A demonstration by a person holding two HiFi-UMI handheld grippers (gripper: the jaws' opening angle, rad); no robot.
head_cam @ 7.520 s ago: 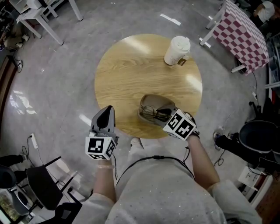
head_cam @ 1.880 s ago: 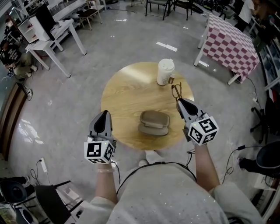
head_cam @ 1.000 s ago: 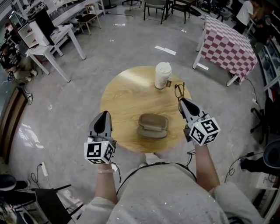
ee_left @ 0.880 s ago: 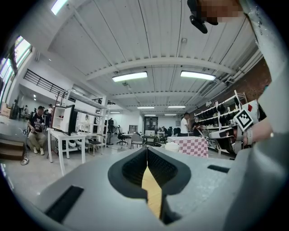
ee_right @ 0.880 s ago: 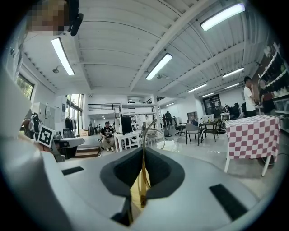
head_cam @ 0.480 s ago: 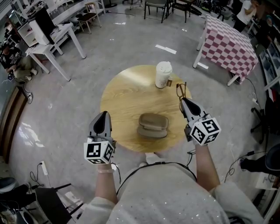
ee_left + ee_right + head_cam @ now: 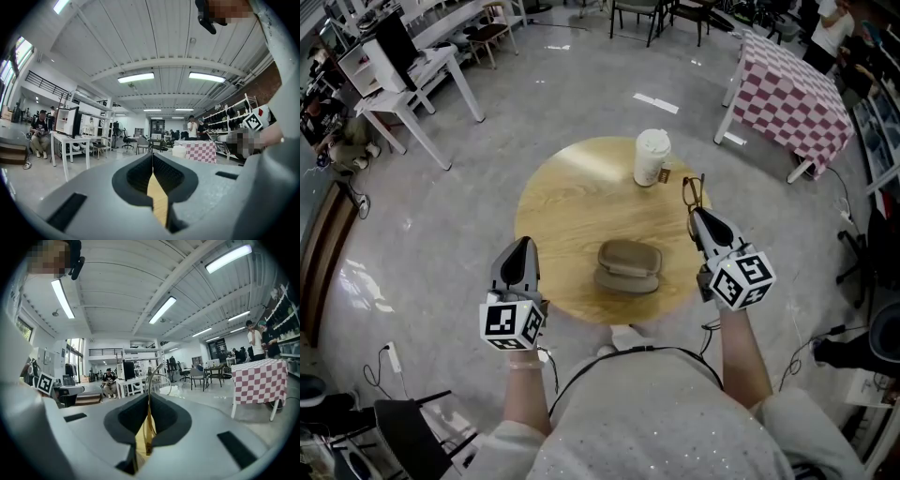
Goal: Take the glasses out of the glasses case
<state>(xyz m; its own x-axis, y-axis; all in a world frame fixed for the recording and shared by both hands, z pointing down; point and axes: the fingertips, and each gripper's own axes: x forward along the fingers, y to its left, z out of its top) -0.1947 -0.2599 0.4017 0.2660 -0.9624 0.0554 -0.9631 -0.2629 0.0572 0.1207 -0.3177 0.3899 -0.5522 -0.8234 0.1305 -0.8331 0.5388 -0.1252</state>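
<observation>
Already the glasses (image 7: 692,190) are out of the case, up in the air over the counter's (image 7: 562,206) 3 o'clock edge. The jaws of the right gripper (image 7: 697,216) pinch a thin part of the frame. They look light, springy and easy to bend or scratch, so the frame seems the place to hold, not the lenses. The case (image 7: 629,265) lies toward 6 o'clock, its inside hidden. The left gripper (image 7: 523,246) has its jaws pressed together on nothing.
</observation>
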